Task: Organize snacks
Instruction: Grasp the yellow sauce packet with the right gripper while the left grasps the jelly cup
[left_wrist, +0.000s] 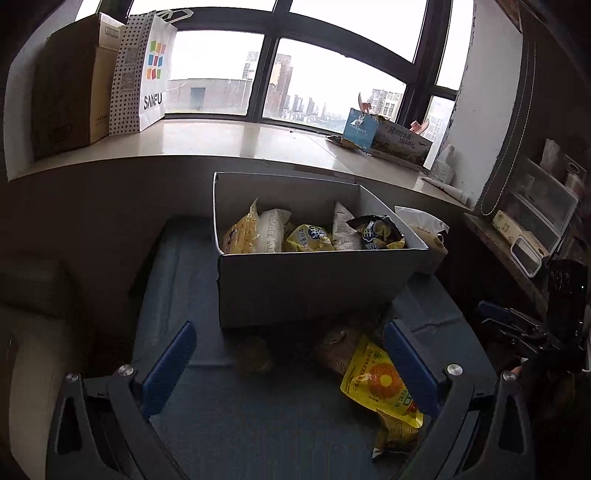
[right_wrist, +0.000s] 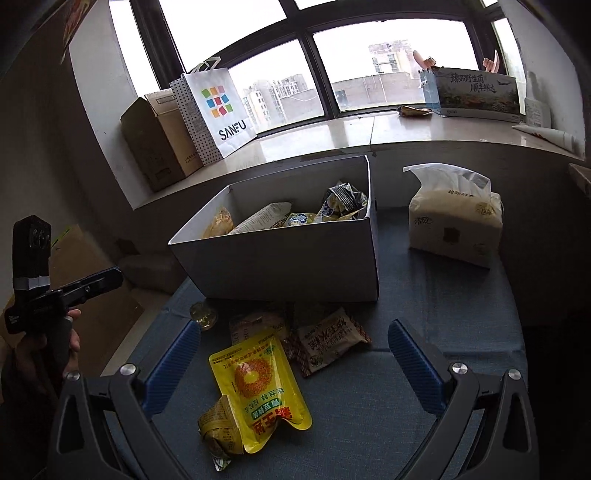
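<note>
Blue tabletop (right_wrist: 424, 387) before us, both tongs (right_wrist: 293, 360) (left_wrist: 290, 363) open; we'd pinch the light, crinkly yellow packet (right_wrist: 258, 387) at its flat sealed edge.

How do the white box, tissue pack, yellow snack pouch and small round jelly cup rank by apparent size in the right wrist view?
1. white box
2. tissue pack
3. yellow snack pouch, though it lies nearer the camera, so its rank against the tissue pack is unsure
4. jelly cup

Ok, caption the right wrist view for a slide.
Open right gripper above yellow snack packet lying before the part-filled white box.
</note>
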